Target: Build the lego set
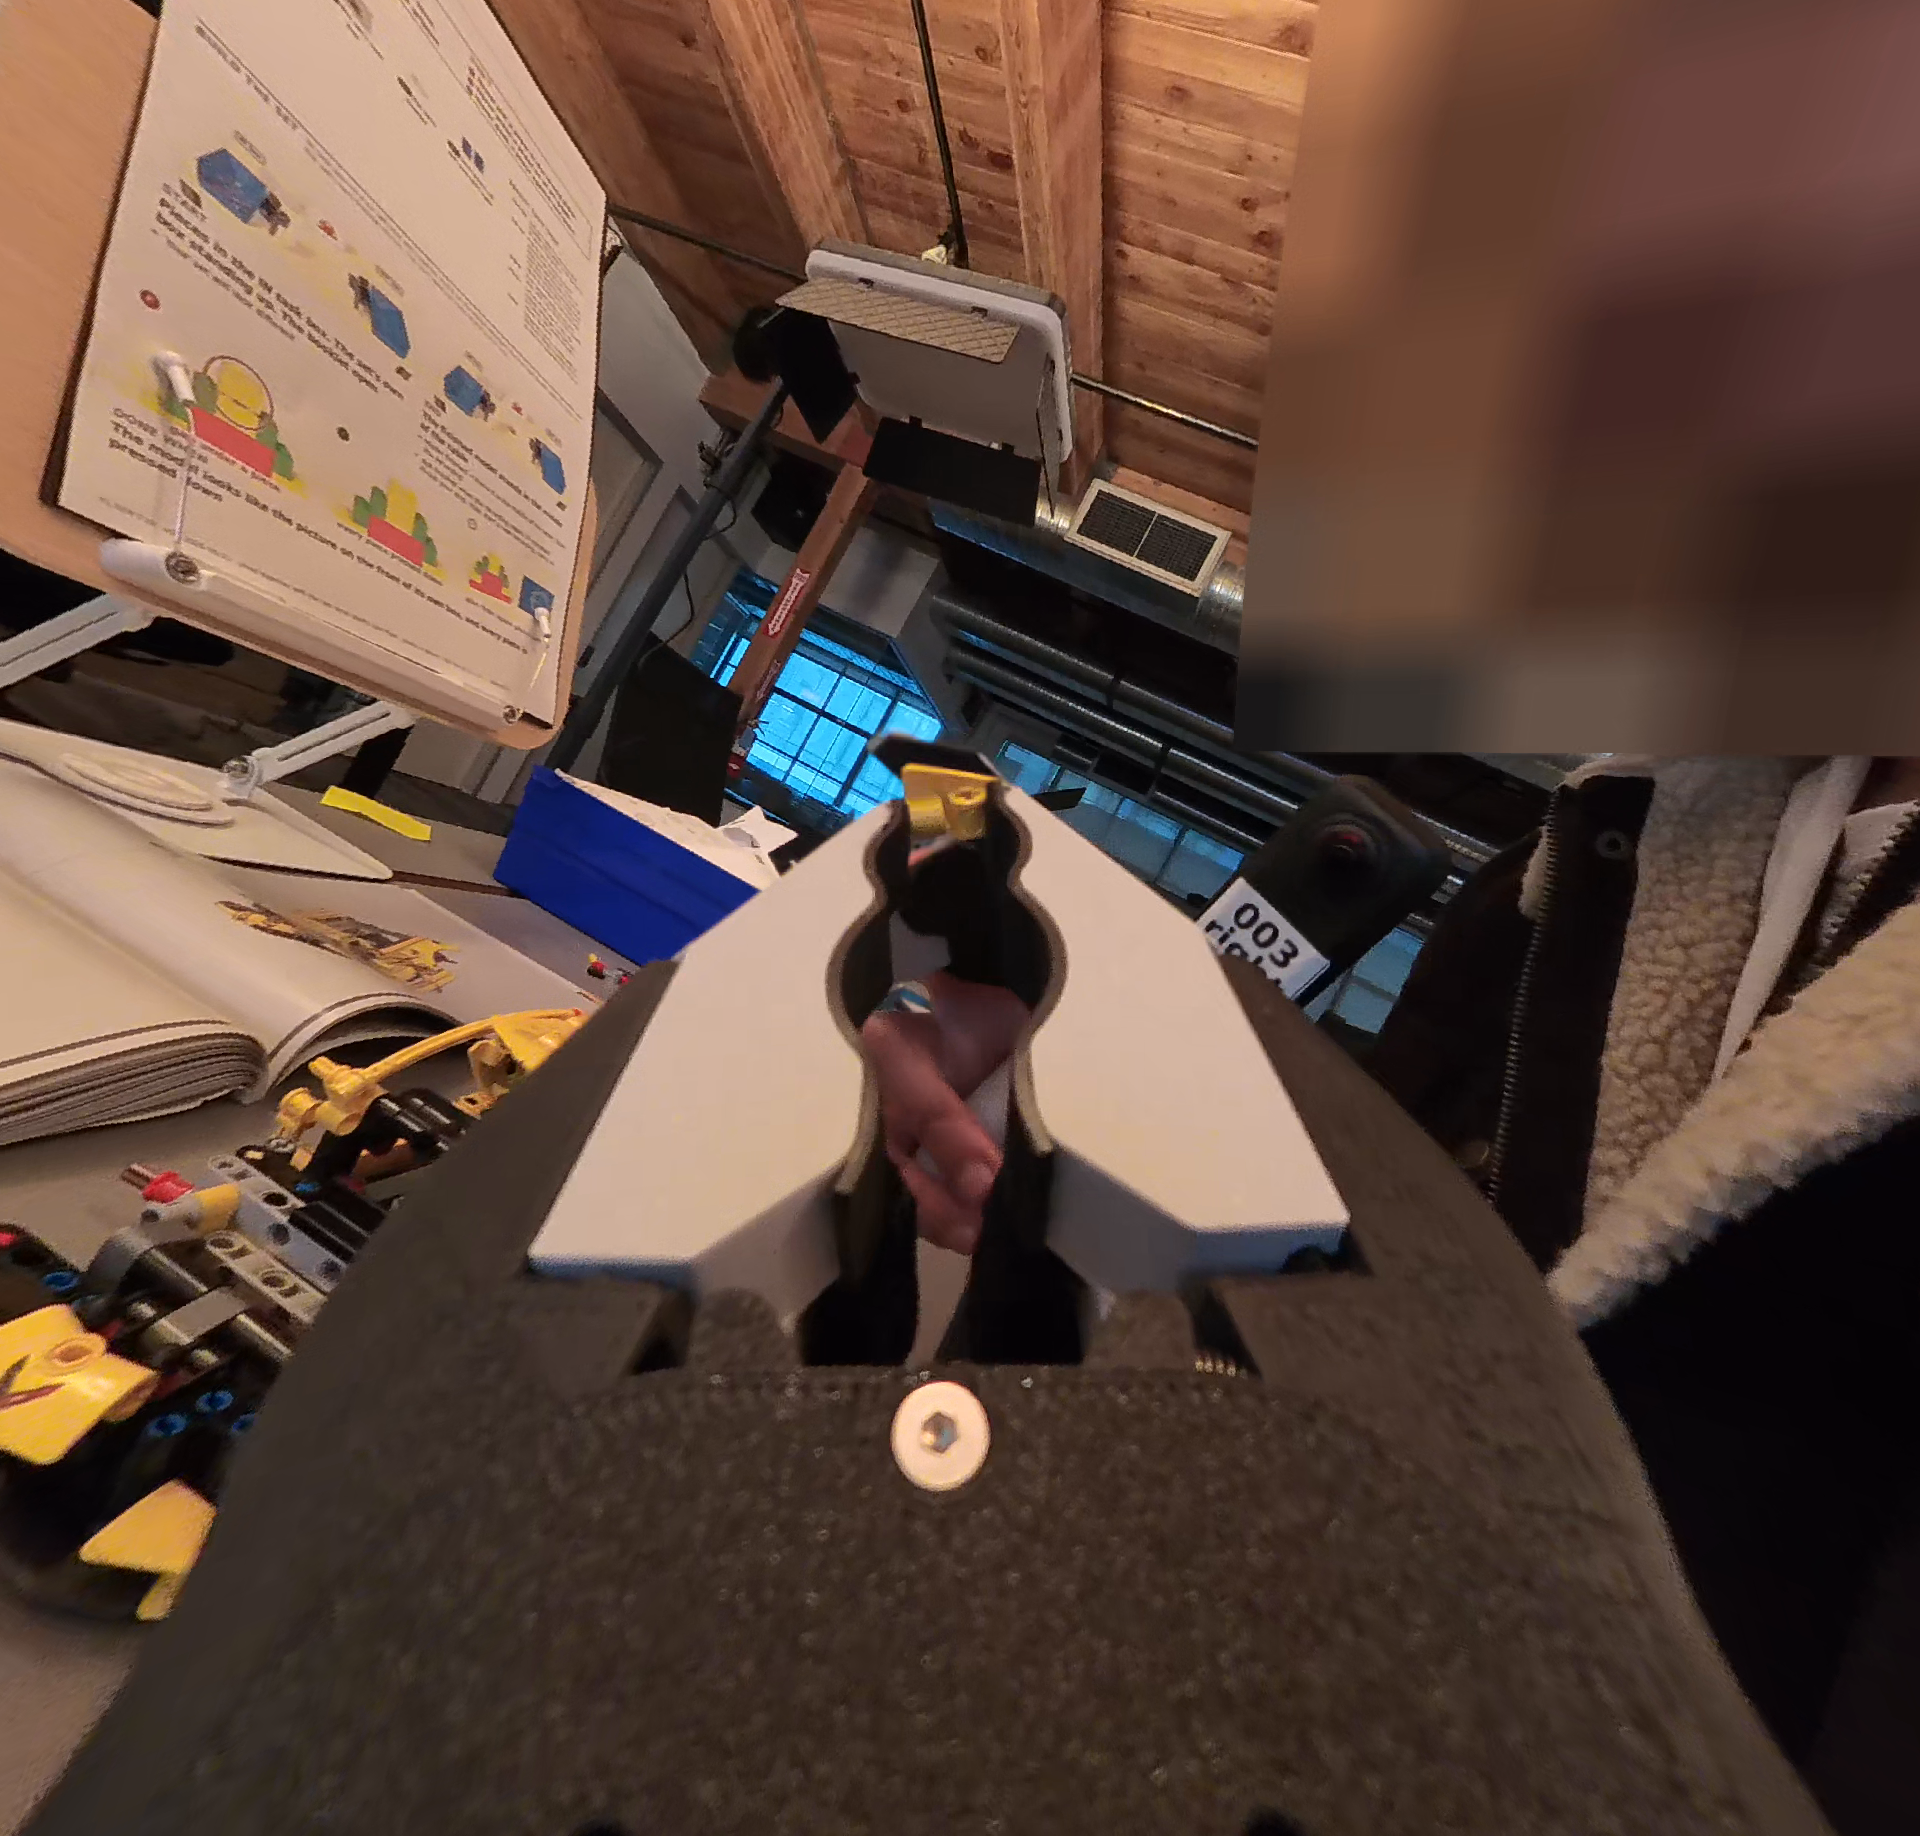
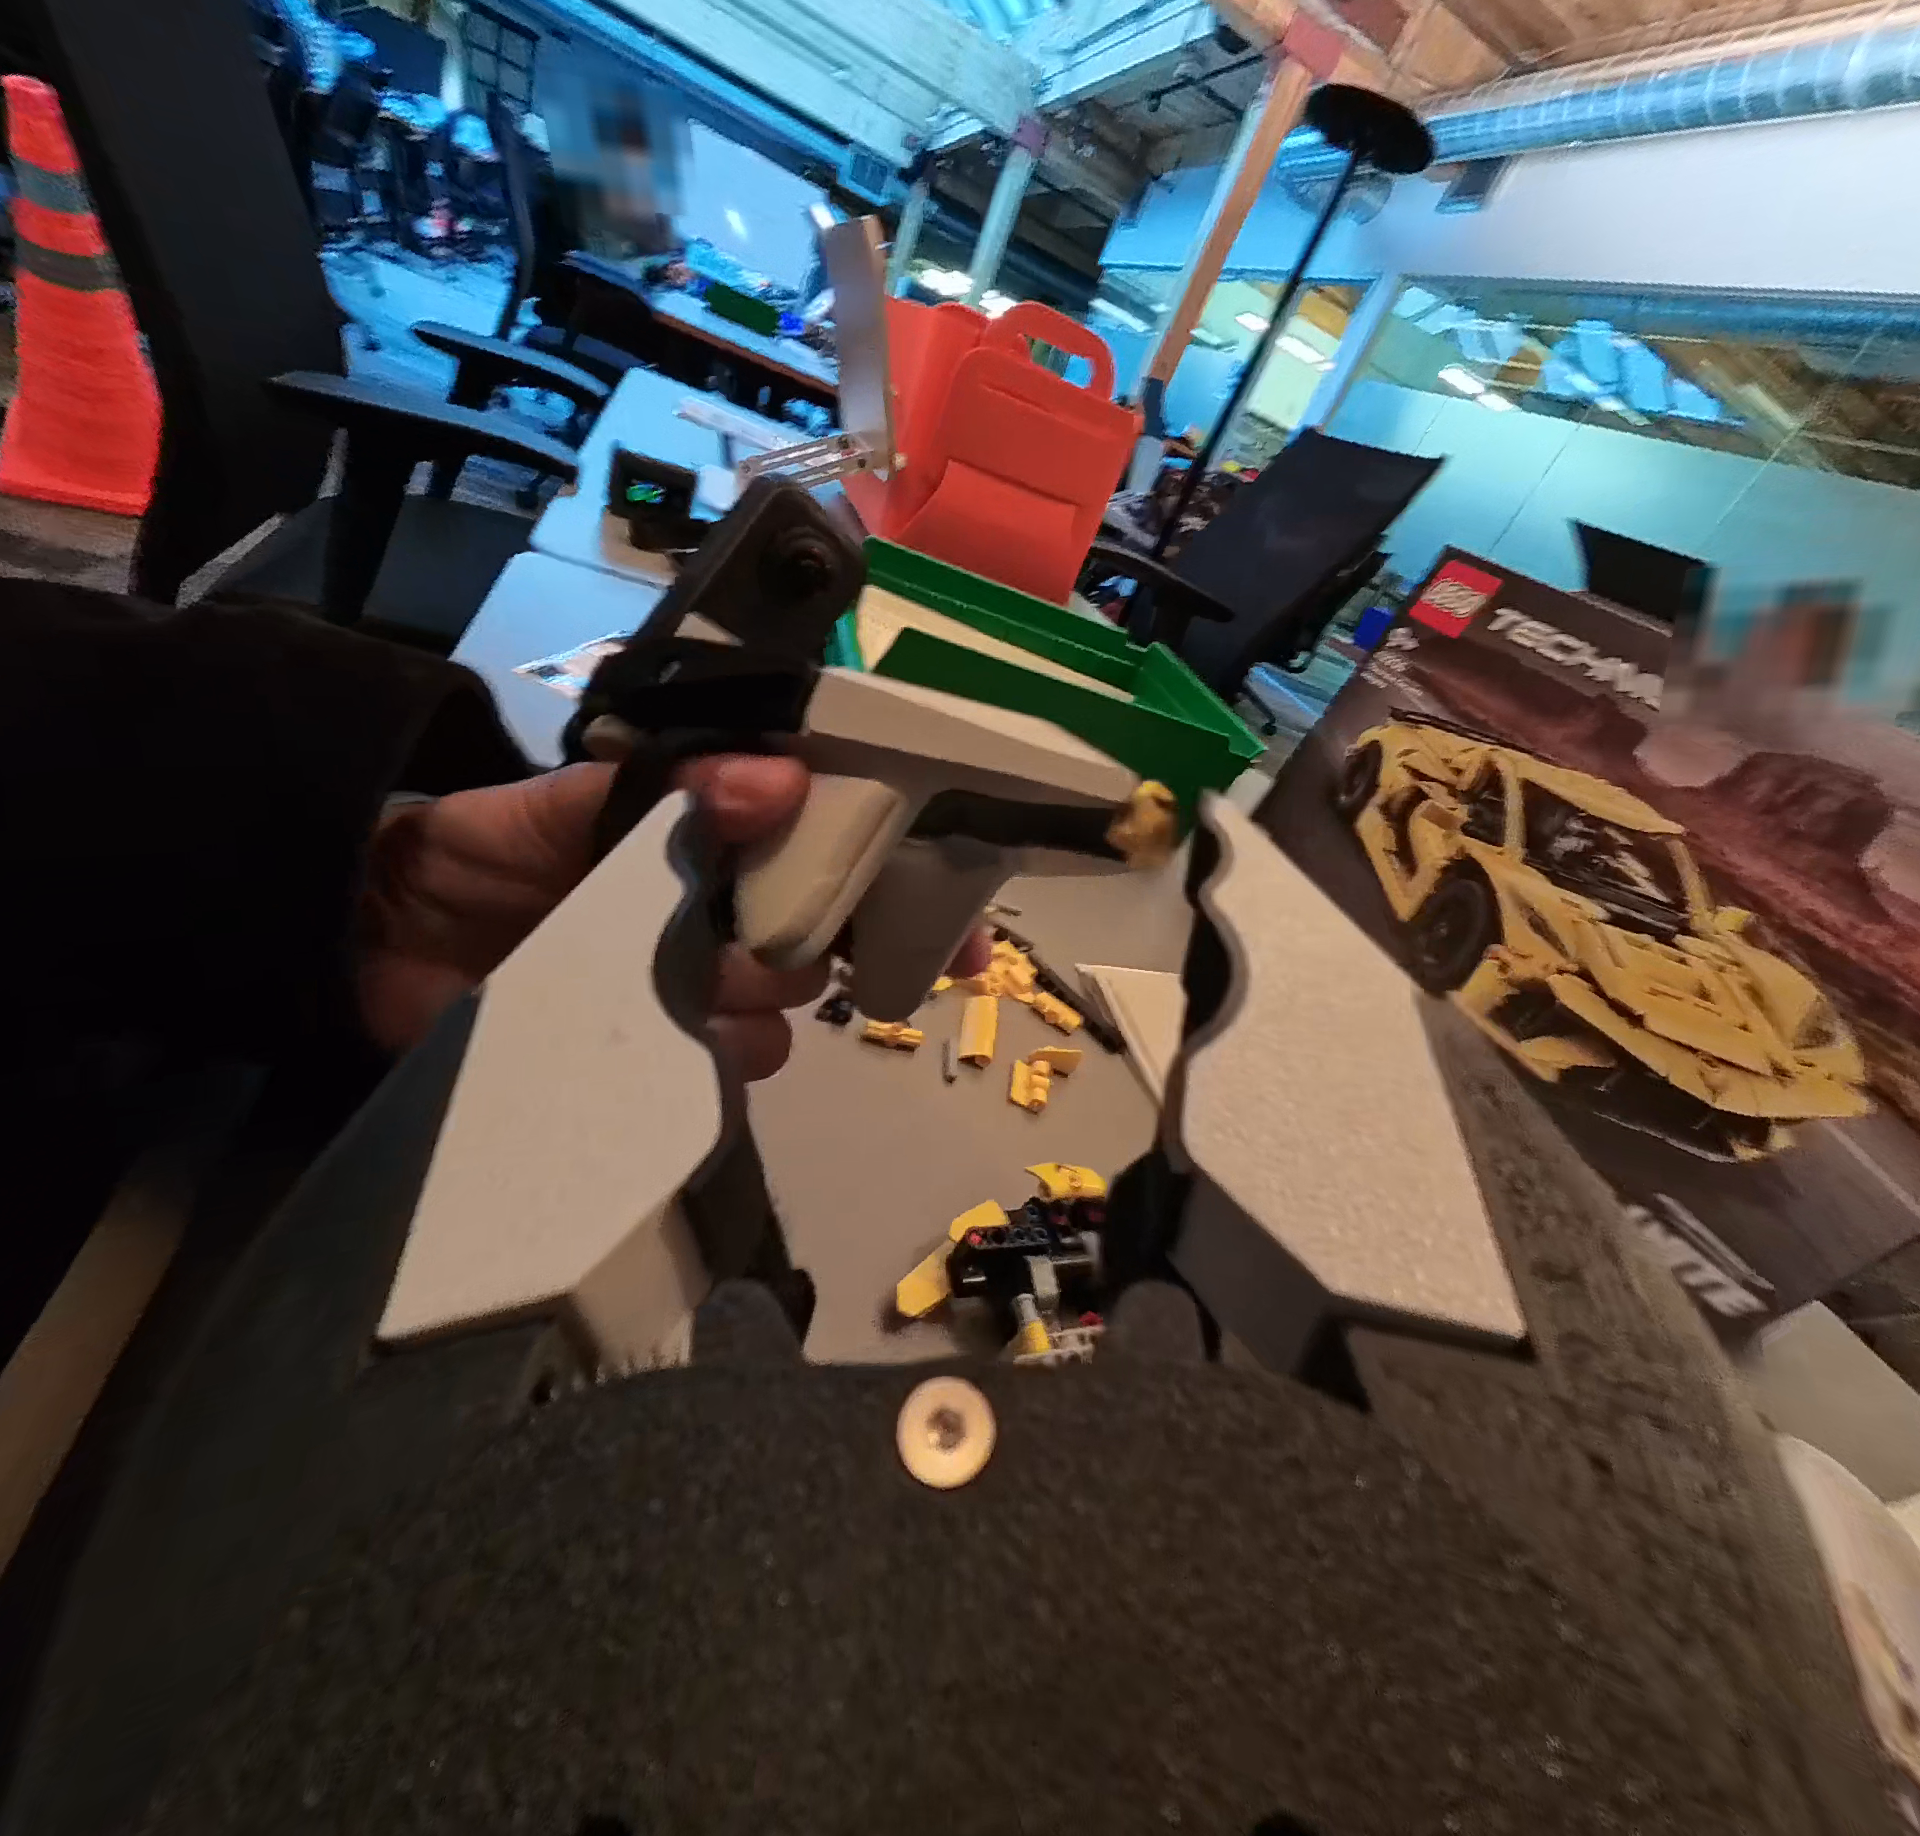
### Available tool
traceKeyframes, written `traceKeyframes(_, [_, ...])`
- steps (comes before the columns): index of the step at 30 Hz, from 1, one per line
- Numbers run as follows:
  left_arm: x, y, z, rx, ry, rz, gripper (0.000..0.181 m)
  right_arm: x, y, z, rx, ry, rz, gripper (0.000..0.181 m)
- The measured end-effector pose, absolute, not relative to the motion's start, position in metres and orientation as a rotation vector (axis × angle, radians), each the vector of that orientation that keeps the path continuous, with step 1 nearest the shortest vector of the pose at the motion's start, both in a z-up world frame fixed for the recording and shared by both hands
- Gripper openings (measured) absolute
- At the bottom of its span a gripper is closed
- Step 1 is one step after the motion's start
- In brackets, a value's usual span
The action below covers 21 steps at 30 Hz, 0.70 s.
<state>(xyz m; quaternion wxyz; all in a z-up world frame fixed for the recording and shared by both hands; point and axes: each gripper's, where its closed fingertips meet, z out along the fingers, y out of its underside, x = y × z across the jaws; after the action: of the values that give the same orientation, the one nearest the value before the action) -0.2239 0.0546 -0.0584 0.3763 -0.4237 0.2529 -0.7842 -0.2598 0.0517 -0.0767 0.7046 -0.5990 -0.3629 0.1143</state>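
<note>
My left gripper (image 1: 948,807) is raised off the table and shut on a small yellow lego piece (image 1: 956,791) at its fingertips. In the right wrist view the left gripper (image 2: 1122,830) is held by a hand (image 2: 468,882) and crosses between my right gripper's fingers, with the yellow piece (image 2: 1148,815) close to the right finger's tip. My right gripper (image 2: 945,820) is open and holds nothing. The partly built black and yellow model lies on the table below (image 2: 1029,1256) and shows at the lower left in the left wrist view (image 1: 208,1267).
Loose yellow pieces (image 2: 997,1017) lie on the grey table. The set's box with a yellow car picture (image 2: 1610,903) stands at the right. A green bin (image 2: 1039,643) and a red bag-shaped box (image 2: 997,436) stand behind. An open booklet (image 1: 156,976), blue bin (image 1: 623,872) and sheet stand (image 1: 343,280) are at the left.
</note>
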Motion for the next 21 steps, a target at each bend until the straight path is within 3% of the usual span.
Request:
traceKeyframes(1, [-0.224, 0.055, -0.059, -1.090, 0.649, -2.005, 0.014, -0.263, 0.050, -0.080, -1.338, -0.822, 0.273, 0.093])
traceKeyframes(19, [-0.222, 0.052, -0.063, -1.126, 0.673, -2.062, 0.014, -0.253, 0.049, -0.074, -1.299, -0.854, 0.196, 0.073])
traceKeyframes(21, [-0.222, 0.051, -0.062, -1.116, 0.676, -2.058, 0.014, -0.249, 0.051, -0.069, -1.286, -0.818, 0.194, 0.078])
